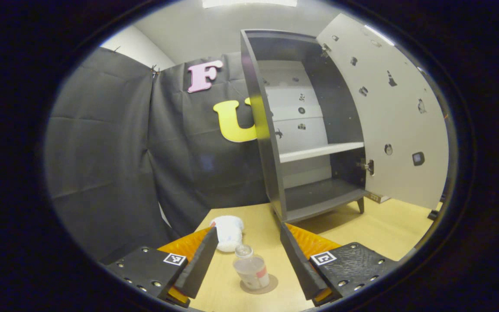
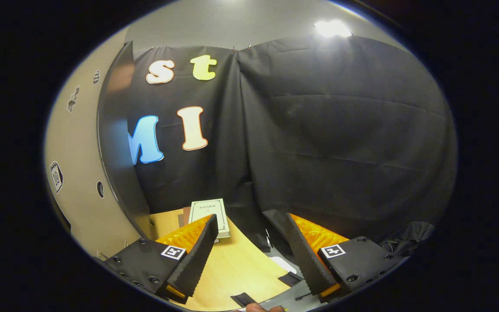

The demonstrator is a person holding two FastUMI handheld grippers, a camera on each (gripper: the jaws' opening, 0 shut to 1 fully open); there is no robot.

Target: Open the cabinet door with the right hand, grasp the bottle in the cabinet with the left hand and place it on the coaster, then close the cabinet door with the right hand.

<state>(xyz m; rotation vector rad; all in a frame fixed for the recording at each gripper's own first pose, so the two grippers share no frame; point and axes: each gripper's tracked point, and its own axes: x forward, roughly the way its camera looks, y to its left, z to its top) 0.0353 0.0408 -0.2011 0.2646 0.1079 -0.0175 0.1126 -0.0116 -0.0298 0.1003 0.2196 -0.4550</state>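
Clear bottle (image 1: 251, 271) upright on coaster (image 1: 271, 284), cabinet (image 1: 310, 130) shelves bare; left gripper (image 1: 249, 268) wide around bottle, right gripper (image 2: 249, 255) wide, holding nothing; door (image 1: 388, 117) open, closing left

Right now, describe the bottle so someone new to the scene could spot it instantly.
Start at the dark cabinet standing open on the wooden table. In front of its left corner, a round coaster lies on the tabletop, and the bottle stands upright on it between the left tool's fingers, untouched. It is small, translucent, with a red label band, unlike the white crumpled object just behind it.
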